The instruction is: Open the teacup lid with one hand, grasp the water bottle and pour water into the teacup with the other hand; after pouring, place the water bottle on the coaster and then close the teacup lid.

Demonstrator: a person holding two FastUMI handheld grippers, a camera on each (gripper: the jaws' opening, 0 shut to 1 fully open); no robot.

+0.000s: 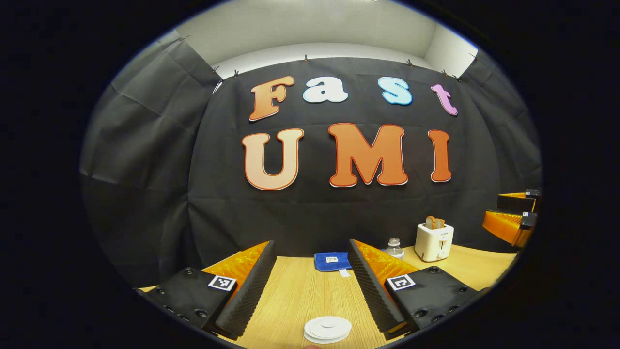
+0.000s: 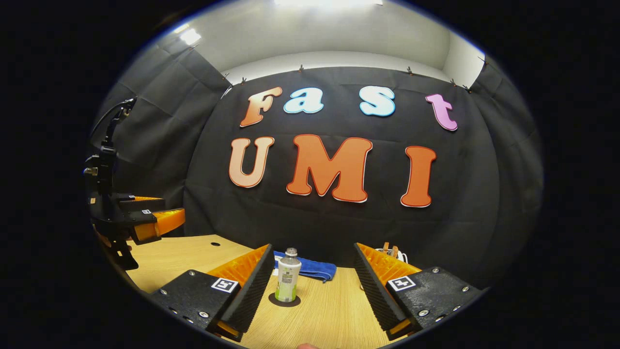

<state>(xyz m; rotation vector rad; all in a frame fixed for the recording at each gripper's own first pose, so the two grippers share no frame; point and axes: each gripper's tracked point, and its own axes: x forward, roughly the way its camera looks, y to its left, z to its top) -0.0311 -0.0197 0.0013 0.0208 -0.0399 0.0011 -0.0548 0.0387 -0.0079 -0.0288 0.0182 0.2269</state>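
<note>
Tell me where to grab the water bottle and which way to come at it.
Grip the water bottle at mid-body, coming in level from the front. It stands upright on the dark coaster, straight ahead between the right gripper's open fingers. The round body should fit that gap; the cap looks too narrow for a steady pour.

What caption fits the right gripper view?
Open right gripper faces the water bottle standing on its coaster.

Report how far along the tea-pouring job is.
Ambiguous: the water bottle stands on the coaster and the teacup lid looks in place, so this is either the start or the end. In hand: nothing; left claw and right claw are open. Whether water was poured cannot be told.
</note>
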